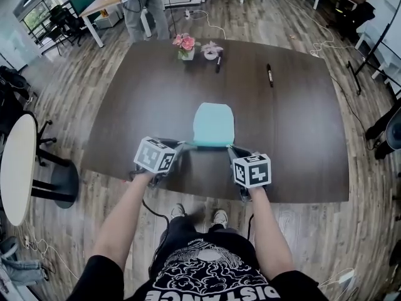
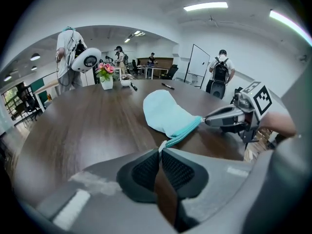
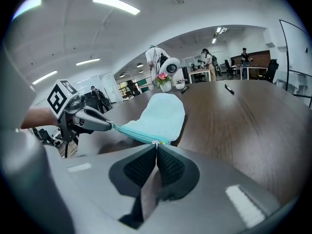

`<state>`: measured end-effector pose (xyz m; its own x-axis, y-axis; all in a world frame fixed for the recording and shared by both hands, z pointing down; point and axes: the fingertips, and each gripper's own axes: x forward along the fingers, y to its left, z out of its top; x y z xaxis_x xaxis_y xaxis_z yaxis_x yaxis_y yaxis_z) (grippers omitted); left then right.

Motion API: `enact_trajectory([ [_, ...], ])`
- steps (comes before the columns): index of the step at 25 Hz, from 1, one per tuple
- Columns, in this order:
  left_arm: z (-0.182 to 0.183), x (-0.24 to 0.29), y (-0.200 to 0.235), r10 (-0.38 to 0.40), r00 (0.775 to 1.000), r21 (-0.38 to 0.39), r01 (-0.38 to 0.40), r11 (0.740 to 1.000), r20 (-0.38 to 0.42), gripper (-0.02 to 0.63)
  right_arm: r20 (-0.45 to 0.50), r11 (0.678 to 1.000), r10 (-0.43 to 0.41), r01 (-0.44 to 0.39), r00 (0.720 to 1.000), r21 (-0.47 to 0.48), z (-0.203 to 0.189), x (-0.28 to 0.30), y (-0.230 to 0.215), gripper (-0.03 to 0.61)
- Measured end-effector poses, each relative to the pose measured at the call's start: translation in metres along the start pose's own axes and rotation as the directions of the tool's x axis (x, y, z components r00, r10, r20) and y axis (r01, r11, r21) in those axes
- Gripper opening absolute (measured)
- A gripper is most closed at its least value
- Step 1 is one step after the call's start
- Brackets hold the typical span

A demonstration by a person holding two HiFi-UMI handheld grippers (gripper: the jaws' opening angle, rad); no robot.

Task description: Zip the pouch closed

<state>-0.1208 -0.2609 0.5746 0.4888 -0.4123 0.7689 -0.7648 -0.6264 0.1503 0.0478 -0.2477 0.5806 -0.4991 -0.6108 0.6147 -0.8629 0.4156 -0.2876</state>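
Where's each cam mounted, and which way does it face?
Head view: on the head, steeply down at table, pouch; forearms, shoes, left gripper, right gripper show.
Left gripper view: rides left gripper, along its shut jaws, across pouch toward right gripper.
Right gripper view: rides right gripper, along its shut jaws, toward left gripper.
Shared: both gripper views show the pouch's zipper edge.

At the head view's upper left, the top edge is cutting off a person [image 1: 139,8]. The right gripper [image 3: 156,144] is mostly hiding the zipper pull of the pouch [image 3: 163,113] between its closed pads.
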Motion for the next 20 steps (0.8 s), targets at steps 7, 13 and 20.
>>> enact_trajectory([
  [7, -0.008, 0.007, 0.001, -0.053, 0.999, -0.018, 0.053, 0.998, -0.001, 0.029, -0.044, 0.999, -0.047, 0.046, 0.998, -0.023, 0.000, 0.002, 0.000, 0.009],
  [13, -0.003, 0.004, -0.002, -0.132, 0.991, -0.062, 0.133, 0.989, 0.020, 0.108, -0.072, 0.996, -0.093, 0.092, 0.993, -0.020, 0.004, -0.002, -0.002, 0.031],
  [20, 0.012, -0.012, 0.002, -0.131, 0.985, -0.110, 0.142, 0.984, 0.108, 0.126, -0.041, 0.992, -0.123, 0.121, 0.992, -0.033, 0.028, -0.017, 0.003, 0.037],
])
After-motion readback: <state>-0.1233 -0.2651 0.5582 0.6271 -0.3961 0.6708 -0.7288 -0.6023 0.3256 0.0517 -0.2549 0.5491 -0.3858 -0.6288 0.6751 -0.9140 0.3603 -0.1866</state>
